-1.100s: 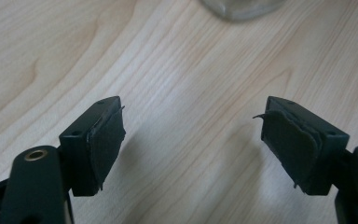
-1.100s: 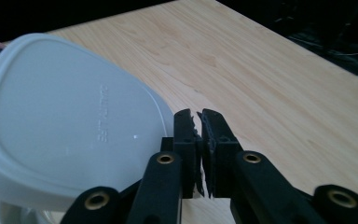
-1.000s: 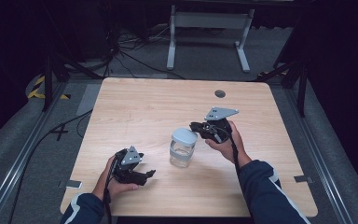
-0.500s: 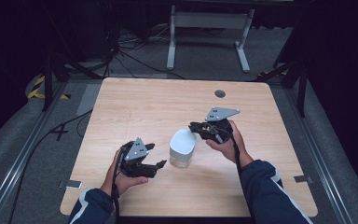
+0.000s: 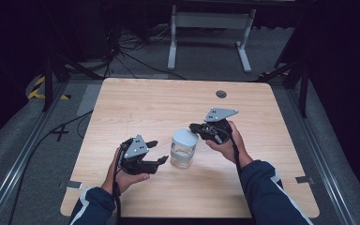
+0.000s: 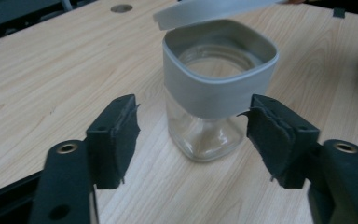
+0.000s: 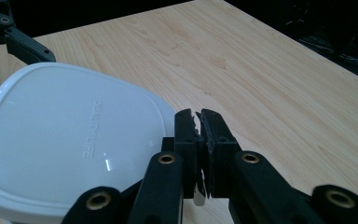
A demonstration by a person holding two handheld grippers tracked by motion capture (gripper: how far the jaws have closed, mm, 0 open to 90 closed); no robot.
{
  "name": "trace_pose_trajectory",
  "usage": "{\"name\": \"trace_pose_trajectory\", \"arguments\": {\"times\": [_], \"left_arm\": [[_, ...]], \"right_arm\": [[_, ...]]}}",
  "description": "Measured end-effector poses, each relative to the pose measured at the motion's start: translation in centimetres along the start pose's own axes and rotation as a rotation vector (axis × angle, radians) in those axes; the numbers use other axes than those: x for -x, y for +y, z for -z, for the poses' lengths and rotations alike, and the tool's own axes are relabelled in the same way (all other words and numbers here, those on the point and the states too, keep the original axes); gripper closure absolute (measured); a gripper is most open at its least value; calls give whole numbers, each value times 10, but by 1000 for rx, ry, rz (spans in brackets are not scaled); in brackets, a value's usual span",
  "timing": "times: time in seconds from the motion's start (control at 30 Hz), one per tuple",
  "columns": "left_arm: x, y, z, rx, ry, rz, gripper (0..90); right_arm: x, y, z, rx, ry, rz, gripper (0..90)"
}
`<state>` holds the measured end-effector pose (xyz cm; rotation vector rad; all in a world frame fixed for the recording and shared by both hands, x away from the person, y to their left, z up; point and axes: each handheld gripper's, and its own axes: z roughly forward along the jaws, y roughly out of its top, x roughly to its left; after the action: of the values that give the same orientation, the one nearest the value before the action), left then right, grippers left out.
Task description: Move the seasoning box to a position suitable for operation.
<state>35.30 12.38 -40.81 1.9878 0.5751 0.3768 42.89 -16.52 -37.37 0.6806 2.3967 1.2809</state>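
Step in hand, as I read it: getting the lid (image 7: 70, 140) off (or back on) the jar (image 6: 214, 100) w/ one hand-held gripper while the other steadies the glass; to do it well, bring the left hand-held gripper (image 5: 155, 152) in so its pads close on the glass body below the grey collar, not on the collar itself, & squeeze square to the sides so the jar can't twist or tip; keep the lid level & move it straight up/down over the mouth, since a tilted lid could catch the rim & drag the jar across the desk (image 5: 136, 103). Jar stands upright near the desk's middle, betw. both hands; lid sits tilted just above its open mouth, far edge raised in the left gripper view. Right hand-held gripper (image 5: 196, 127) is pinched shut on a small tab at the lid's edge, jaws all but touching; right hand (image 5: 225, 140) comes in from the jar's right, plate up, forearm angled inward. Left one has jaws wide apart, either side of the jar but not touching; left hand (image 5: 129, 173) low, near the front edge, pointing right.
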Motion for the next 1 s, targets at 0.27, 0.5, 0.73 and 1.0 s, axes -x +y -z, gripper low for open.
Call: {"name": "trace_pose_trajectory", "arguments": {"times": [0.27, 0.5, 0.73, 1.0], "left_arm": [[4, 13, -1, 36, -15, 0, 697], [4, 20, -7, 9, -22, -1, 895], [7, 26, -15, -21, -14, -3, 897], [8, 35, -21, -2, -23, 24, 894]], "right_arm": [[1, 0, 0, 3, 5, -3, 854], [1, 0, -1, 2, 2, -1, 856], [1, 0, -2, 1, 1, 0, 857], [2, 0, -3, -4, -2, 0, 857]]}}
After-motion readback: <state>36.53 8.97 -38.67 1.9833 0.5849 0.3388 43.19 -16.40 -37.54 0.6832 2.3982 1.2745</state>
